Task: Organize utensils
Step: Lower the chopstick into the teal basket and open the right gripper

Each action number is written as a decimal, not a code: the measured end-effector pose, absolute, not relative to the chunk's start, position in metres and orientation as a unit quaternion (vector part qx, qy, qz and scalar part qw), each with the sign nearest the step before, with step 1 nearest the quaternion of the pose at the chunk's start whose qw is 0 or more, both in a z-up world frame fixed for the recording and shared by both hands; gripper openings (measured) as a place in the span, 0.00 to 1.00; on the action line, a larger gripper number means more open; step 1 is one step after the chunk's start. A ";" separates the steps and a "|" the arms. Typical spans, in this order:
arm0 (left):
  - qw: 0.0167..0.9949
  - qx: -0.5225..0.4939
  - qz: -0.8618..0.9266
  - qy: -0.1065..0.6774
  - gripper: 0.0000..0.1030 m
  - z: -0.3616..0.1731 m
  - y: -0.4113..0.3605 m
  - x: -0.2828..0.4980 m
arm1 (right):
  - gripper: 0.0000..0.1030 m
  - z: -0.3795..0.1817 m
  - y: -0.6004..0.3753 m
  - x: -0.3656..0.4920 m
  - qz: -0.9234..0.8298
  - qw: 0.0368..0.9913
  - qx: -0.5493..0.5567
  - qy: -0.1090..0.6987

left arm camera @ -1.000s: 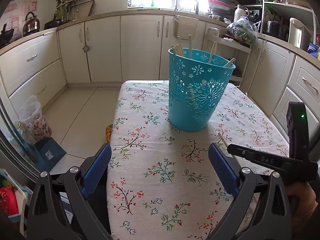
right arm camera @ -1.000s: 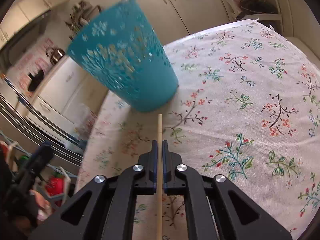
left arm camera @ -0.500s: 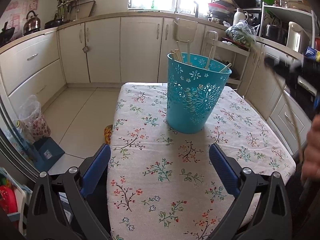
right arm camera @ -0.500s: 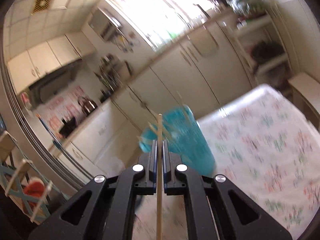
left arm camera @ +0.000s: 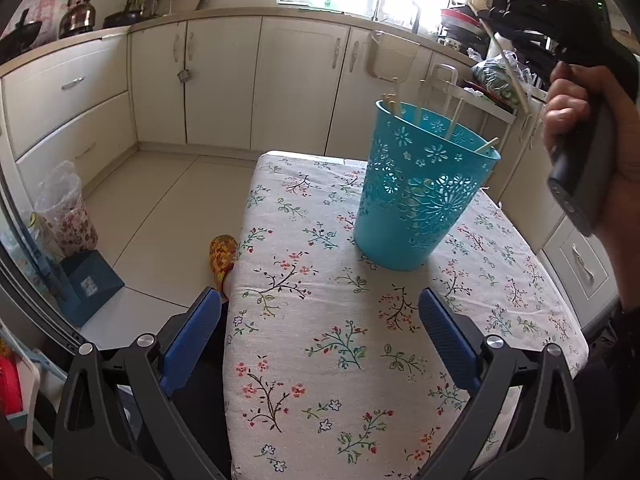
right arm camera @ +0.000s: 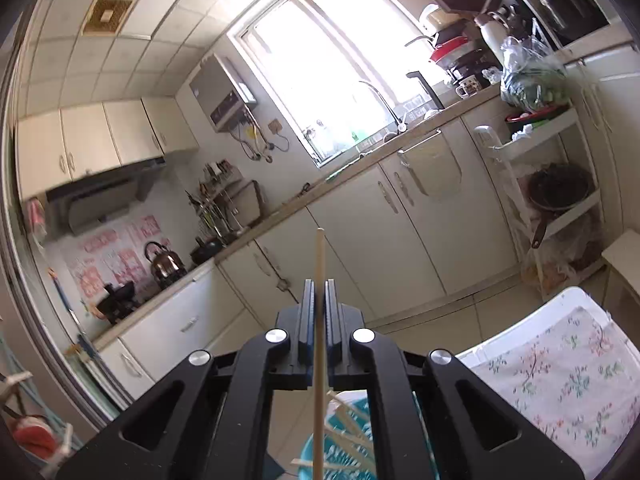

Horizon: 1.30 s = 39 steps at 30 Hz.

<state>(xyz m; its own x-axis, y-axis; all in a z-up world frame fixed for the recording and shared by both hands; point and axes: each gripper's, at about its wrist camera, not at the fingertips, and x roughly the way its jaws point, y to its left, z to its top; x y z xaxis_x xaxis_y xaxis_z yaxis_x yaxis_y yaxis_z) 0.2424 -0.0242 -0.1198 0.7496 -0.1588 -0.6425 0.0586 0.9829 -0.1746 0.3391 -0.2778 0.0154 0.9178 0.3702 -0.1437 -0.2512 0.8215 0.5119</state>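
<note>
Right claw (right arm camera: 319, 286): clenched on a single chopstick (right arm camera: 319, 264), pads pinching it partway along the shaft. Tip pokes out past the pads toward 12 o'clock in the right wrist view; the longer tail runs back under the claw toward 6 o'clock. Seen from the left wrist view, held high at about 2 o'clock, gripped by a hand (left arm camera: 576, 100), the stick slanting down from the pads.

Directly below the claw: teal basket (right arm camera: 344, 452), rim and several sticks inside visible between the arms of the claw at 6 o'clock. Stands on the flowered tablecloth (left arm camera: 320, 320), upright, at about 1 o'clock from the left claw.

Left claw (left arm camera: 320, 332): released, pads wide apart, nothing between them, low over the near end of the table.

Handling, as judged: thin wooden stick, very light, stiff, smooth and round, so liable to pivot or slide between flat pads if knocked. Not fragile under this load. Present hold away from the middle leaves a long lever on the tail side; a firm pinch looks adequate for carrying. Tail end best lowered inside the rim before letting go. Basket itself light plastic with cut-out walls; risk of tipping or of the tip snagging a hole if the stick strikes the wall.

Remaining loose sticks on the table: none seen.
</note>
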 end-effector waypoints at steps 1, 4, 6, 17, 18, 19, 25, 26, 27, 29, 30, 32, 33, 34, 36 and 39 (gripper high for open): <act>0.932 -0.076 -0.058 0.350 0.92 -0.121 -0.022 0.245 | 0.05 0.011 -0.275 0.343 0.162 0.949 0.243 0.123; 0.930 -0.084 -0.056 0.354 0.92 -0.122 -0.018 0.248 | 0.05 -0.001 -0.266 0.353 0.154 0.952 0.227 0.138; 0.928 -0.090 -0.055 0.356 0.92 -0.123 -0.016 0.251 | 0.05 -0.007 -0.264 0.354 0.149 0.954 0.219 0.142; 0.923 -0.106 -0.053 0.365 0.92 -0.128 -0.009 0.257 | 0.05 -0.014 -0.253 0.361 0.129 0.962 0.184 0.154; 0.923 -0.107 -0.053 0.366 0.92 -0.128 -0.009 0.257 | 0.05 -0.014 -0.252 0.361 0.130 0.962 0.181 0.155; 0.923 -0.107 -0.053 0.366 0.92 -0.128 -0.009 0.257 | 0.05 -0.014 -0.251 0.360 0.133 0.962 0.177 0.158; 0.925 -0.108 -0.050 0.360 0.92 -0.124 -0.008 0.256 | 0.06 -0.013 -0.250 0.337 0.147 0.961 0.168 0.165; 0.926 -0.106 -0.050 0.359 0.92 -0.122 -0.008 0.255 | 0.08 -0.012 -0.252 0.330 0.148 0.961 0.170 0.163; 0.927 -0.105 -0.051 0.357 0.92 -0.120 -0.008 0.254 | 0.11 -0.011 -0.254 0.323 0.148 0.961 0.170 0.162; 0.929 -0.100 -0.051 0.353 0.92 -0.116 -0.009 0.251 | 0.18 -0.009 -0.257 0.307 0.147 0.961 0.169 0.161; 0.930 -0.095 -0.050 0.351 0.92 -0.113 -0.011 0.249 | 0.19 -0.008 -0.258 0.300 0.146 0.962 0.168 0.161; 0.931 -0.086 -0.051 0.350 0.92 -0.108 -0.015 0.246 | 0.24 -0.009 -0.260 0.283 0.144 0.962 0.164 0.163; 0.932 -0.082 -0.051 0.350 0.92 -0.106 -0.017 0.244 | 0.27 -0.011 -0.261 0.271 0.140 0.963 0.158 0.170; 0.933 -0.074 -0.051 0.348 0.92 -0.103 -0.020 0.241 | 0.32 -0.013 -0.262 0.262 0.137 0.963 0.153 0.176; 0.936 -0.061 -0.050 0.343 0.92 -0.097 -0.025 0.234 | 0.38 -0.019 -0.263 0.244 0.128 0.963 0.144 0.190; 0.939 -0.043 -0.051 0.339 0.92 -0.090 -0.031 0.225 | 0.51 -0.031 -0.267 0.219 0.110 0.960 0.138 0.215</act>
<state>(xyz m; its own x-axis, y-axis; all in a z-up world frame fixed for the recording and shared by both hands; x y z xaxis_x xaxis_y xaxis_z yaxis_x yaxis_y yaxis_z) 0.2254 -0.0312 -0.0902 0.7655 -0.1252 -0.6311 0.0670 0.9911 -0.1153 0.2195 -0.2666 -0.0313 0.8831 0.2716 -0.3825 -0.1529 0.9375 0.3125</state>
